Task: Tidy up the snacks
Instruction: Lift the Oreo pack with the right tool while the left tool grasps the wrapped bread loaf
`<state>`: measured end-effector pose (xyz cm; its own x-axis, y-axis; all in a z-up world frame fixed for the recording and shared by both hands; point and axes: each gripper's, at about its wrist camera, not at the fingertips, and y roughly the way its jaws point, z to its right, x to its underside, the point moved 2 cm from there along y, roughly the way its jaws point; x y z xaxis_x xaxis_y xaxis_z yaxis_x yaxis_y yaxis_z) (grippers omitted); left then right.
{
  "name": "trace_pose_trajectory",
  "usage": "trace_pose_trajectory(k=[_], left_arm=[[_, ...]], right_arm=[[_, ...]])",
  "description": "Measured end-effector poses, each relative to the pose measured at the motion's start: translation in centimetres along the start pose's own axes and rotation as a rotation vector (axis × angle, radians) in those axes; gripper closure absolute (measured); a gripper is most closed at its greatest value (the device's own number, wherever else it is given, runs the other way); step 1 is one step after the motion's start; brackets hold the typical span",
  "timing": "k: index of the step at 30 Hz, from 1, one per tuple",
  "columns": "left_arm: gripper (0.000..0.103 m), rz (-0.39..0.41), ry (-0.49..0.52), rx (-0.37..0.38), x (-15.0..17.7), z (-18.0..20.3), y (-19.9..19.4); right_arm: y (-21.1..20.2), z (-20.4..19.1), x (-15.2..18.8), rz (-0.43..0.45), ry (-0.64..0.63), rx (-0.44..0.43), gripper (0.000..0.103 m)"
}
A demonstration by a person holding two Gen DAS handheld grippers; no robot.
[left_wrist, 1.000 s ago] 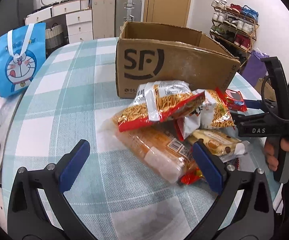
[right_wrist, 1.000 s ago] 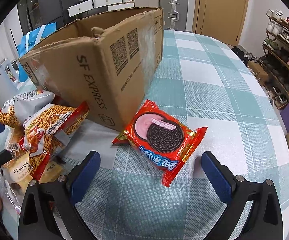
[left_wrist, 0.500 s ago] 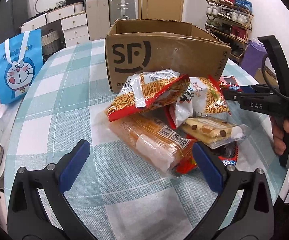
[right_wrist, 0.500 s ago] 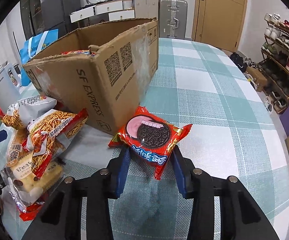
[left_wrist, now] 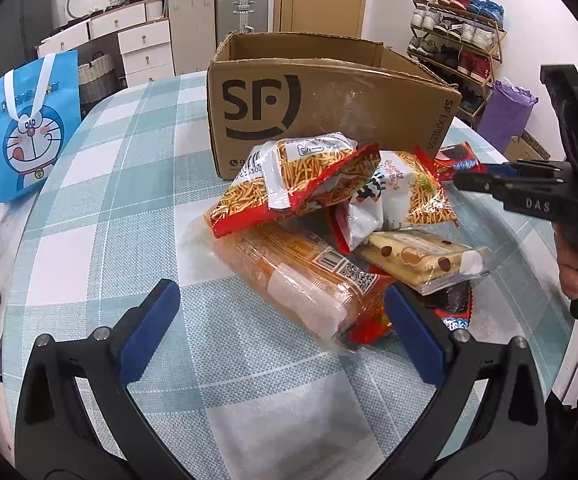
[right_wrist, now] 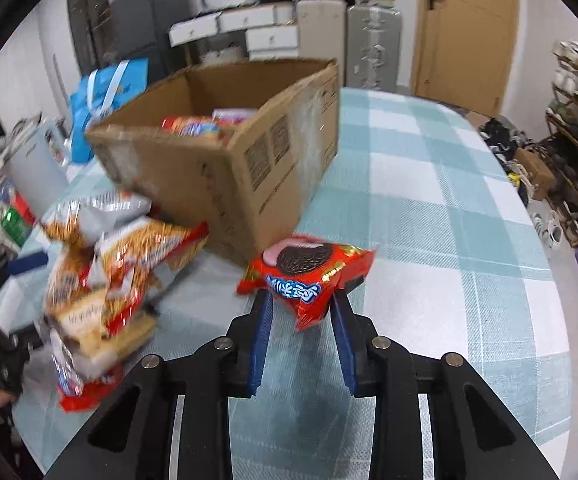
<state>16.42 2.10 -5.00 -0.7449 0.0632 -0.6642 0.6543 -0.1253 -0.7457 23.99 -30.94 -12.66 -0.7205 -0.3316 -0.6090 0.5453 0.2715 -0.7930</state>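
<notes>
Right tongs (right_wrist: 301, 312) pinching red cookie pack (right_wrist: 309, 272) by its near end, pack clear of the surface (right_wrist: 429, 208), just off the near corner of the cardboard box (right_wrist: 225, 168); box top open, packets already inside; checked cloth right of the box bare out to the rounded edge; left tongs (left_wrist: 281, 320) spread wide, empty, over the near end of the snack pile (left_wrist: 329, 232); pile butts the box front.
</notes>
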Motion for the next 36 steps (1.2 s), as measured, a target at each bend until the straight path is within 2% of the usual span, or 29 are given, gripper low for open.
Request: trace_pose_trajectory(k=[2,4,6,8,10,13,19,20,21,22,24,30,36], left_arm=[[0.001,-0.001,0.0,0.001,0.1,0.1,0.0],[0.001,-0.002,0.001,0.002,0.1,0.1,0.0],[0.001,-0.002,0.001,0.003,0.1,0.1,0.0],[0.001,-0.002,0.001,0.005,0.1,0.1,0.0],[0.001,-0.003,0.0,0.006,0.1,0.1,0.0],[0.001,-0.004,-0.004,0.008,0.1,0.0,0.1],[0.001,-0.008,-0.012,0.013,0.0,-0.3,0.2],[0.001,-0.009,-0.014,0.013,0.0,-0.3,0.2],[0.001,-0.009,-0.016,0.013,0.0,-0.3,0.2],[0.001,-0.009,-0.018,0.014,0.0,-0.4,0.2],[0.001,-0.011,-0.019,0.015,0.0,-0.5,0.3],[0.001,-0.011,-0.017,0.014,0.0,-0.5,0.3],[0.001,-0.016,0.001,0.019,0.1,-0.2,0.2]], right_arm=[[0.0,-0.3,0.4,-0.029,-0.031,-0.023,0.072],[-0.2,-0.2,0.3,-0.018,-0.029,-0.031,0.063],[-0.3,0.3,0.2,0.007,0.001,-0.012,0.033],[-0.1,0.5,0.1,0.028,0.01,-0.015,0.028],[0.4,0.6,0.0,0.023,0.007,-0.012,0.028],[1.7,0.7,-0.1,0.001,0.016,0.039,0.028],[3.1,0.9,-0.9,0.011,0.097,0.022,0.029],[3.2,0.8,-0.9,0.019,0.089,0.035,0.036],[3.2,0.7,-0.8,0.021,0.074,0.057,0.048],[3.2,0.7,-0.7,0.017,0.057,0.084,0.05],[2.9,0.8,-0.6,0.029,0.058,0.067,0.056],[2.1,1.7,0.1,0.032,0.069,0.032,0.058],[-0.2,2.2,0.0,0.091,0.082,-0.021,0.058]])
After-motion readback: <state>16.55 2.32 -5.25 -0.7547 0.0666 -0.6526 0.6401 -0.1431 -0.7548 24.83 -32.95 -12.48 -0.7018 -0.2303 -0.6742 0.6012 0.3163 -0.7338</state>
